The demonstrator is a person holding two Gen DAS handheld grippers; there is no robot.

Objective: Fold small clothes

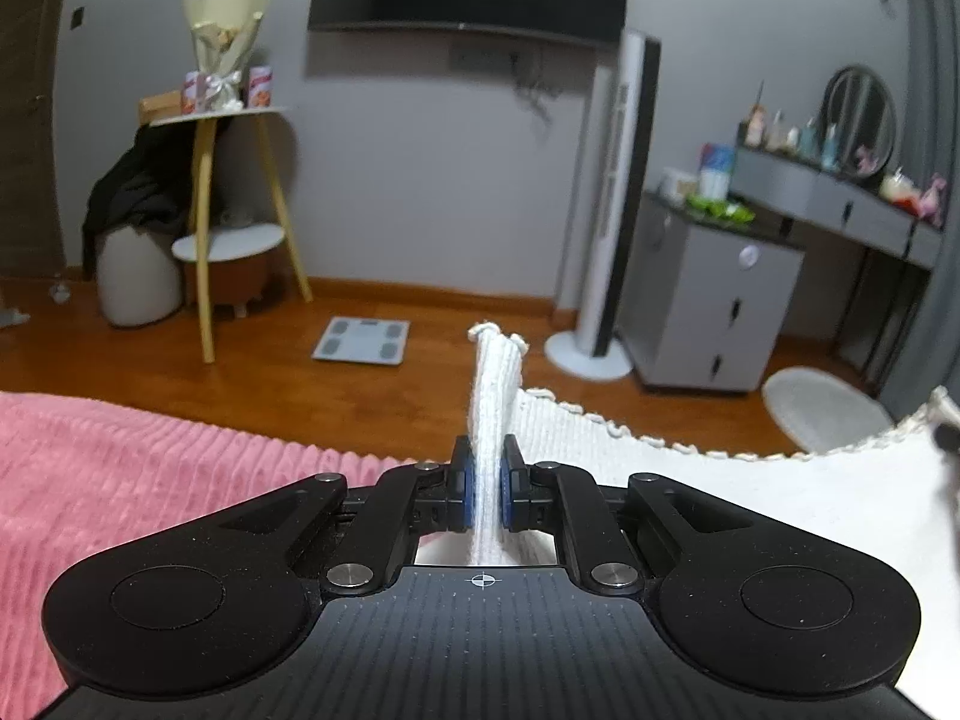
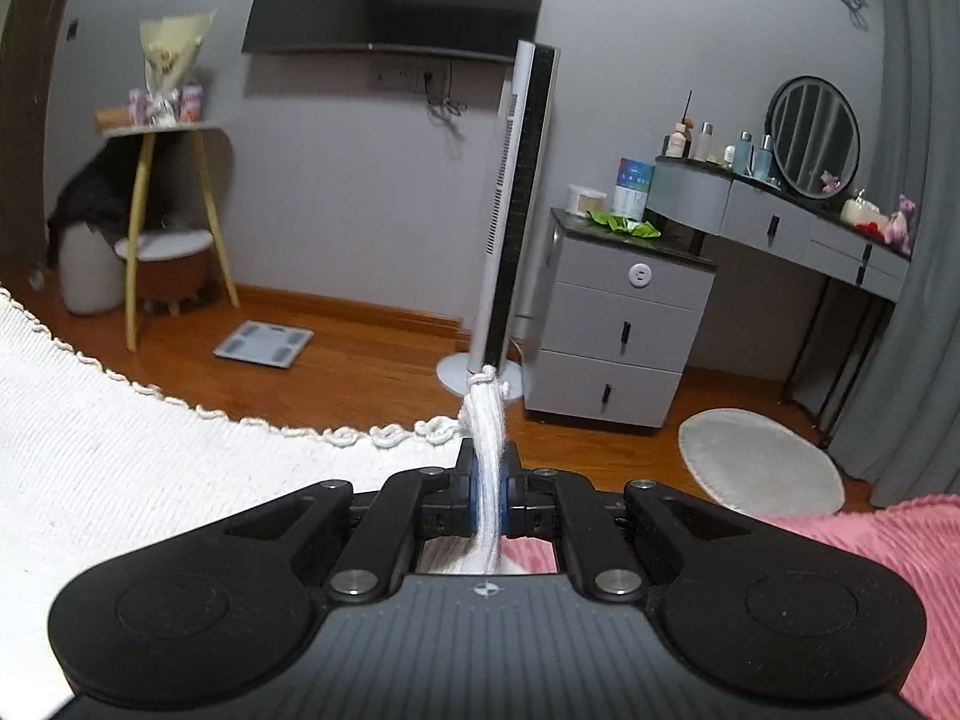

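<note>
A white knitted garment (image 1: 660, 480) with a looped trim edge is held up between both grippers above a pink ribbed bedspread (image 1: 150, 468). My left gripper (image 1: 485, 450) is shut on one corner of it, and a fold of knit stands up between the blue pads. From there the cloth stretches away to the right. In the right wrist view the same white garment (image 2: 120, 468) spreads to the left, and my right gripper (image 2: 487, 456) is shut on its other corner, bunched into a thin strand. The garment's lower part is hidden under the gripper bodies.
The pink bedspread (image 2: 870, 540) lies under both grippers. Beyond the bed is a wooden floor with a bathroom scale (image 2: 264, 343), a tower fan (image 2: 516, 210), a grey drawer unit (image 2: 618, 330), a vanity desk (image 2: 810, 228), a round grey rug (image 2: 762, 462) and a side table (image 1: 234, 180).
</note>
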